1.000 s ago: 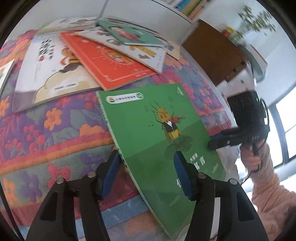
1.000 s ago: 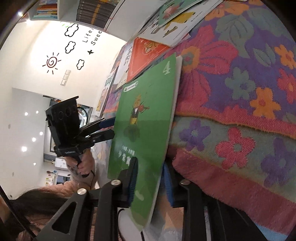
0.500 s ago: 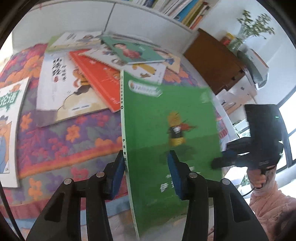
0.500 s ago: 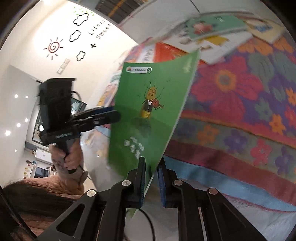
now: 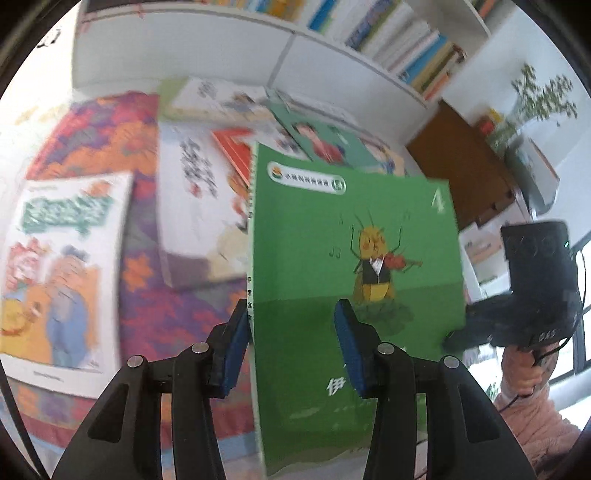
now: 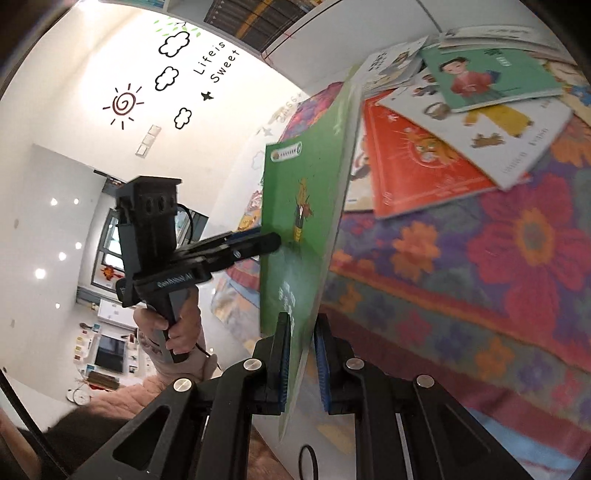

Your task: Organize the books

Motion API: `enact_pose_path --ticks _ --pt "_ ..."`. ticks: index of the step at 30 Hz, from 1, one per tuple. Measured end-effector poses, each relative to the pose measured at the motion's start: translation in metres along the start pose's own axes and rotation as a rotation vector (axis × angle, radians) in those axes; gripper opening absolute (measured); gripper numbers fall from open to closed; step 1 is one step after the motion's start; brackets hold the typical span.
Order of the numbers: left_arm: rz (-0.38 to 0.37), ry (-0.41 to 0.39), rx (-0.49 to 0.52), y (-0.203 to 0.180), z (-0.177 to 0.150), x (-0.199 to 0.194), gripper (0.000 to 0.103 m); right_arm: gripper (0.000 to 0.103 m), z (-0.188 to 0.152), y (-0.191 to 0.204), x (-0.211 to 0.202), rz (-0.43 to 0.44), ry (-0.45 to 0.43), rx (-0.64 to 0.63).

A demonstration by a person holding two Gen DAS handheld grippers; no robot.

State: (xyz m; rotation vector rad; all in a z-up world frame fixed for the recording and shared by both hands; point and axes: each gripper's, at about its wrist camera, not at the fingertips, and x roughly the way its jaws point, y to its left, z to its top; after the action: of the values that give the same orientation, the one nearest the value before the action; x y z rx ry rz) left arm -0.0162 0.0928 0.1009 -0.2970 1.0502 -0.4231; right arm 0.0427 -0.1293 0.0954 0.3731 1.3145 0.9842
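A thin green picture book [image 5: 332, 229] with a violin-playing insect on its cover is held upright above the flowered cloth [image 6: 498, 258]. My left gripper [image 5: 291, 343] is shut on it near the spine, one pad behind the spine edge and the other pressed on the cover. From the right wrist view the left gripper [image 6: 269, 240] clasps the book's [image 6: 303, 184] far edge. My right gripper [image 6: 301, 363] is shut on the book's lower edge, the page pinched between both blue pads. It also shows at the cover's right edge, the right gripper [image 5: 456, 334] in a person's hand.
Several picture books lie spread on the cloth: an orange book [image 6: 413, 162], a teal book [image 6: 491, 77], a white book [image 5: 199, 206] and another book [image 5: 55, 266] at the left. Behind stand a white bookshelf [image 5: 388, 33], a brown cabinet [image 5: 458, 170] and a plant [image 5: 543, 96].
The green book went from lying tilted on the cloth to standing upright in the air. Both grippers rose with it, and their jaws narrowed onto it.
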Motion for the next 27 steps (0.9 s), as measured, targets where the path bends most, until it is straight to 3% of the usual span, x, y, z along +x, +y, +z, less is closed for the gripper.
enact_pose_path --ticks 5,10,14,18,27 --pt "0.009 -0.099 -0.038 0.028 0.02 -0.036 0.045 0.013 0.025 0.015 0.027 0.05 0.022 -0.002" --pt "0.002 -0.208 -0.106 0.069 0.035 -0.068 0.046 0.013 0.054 0.037 0.061 0.159 0.065 -0.018" --pt "0.025 -0.262 -0.16 0.108 0.043 -0.082 0.046 0.013 0.074 0.051 0.097 0.163 0.09 -0.035" --pt "0.02 -0.289 -0.236 0.147 0.042 -0.085 0.046 0.013 0.081 0.057 0.121 0.162 0.101 -0.05" --pt "0.14 -0.297 -0.307 0.198 0.038 -0.078 0.048 0.013 0.09 0.055 0.174 0.135 0.1 -0.077"
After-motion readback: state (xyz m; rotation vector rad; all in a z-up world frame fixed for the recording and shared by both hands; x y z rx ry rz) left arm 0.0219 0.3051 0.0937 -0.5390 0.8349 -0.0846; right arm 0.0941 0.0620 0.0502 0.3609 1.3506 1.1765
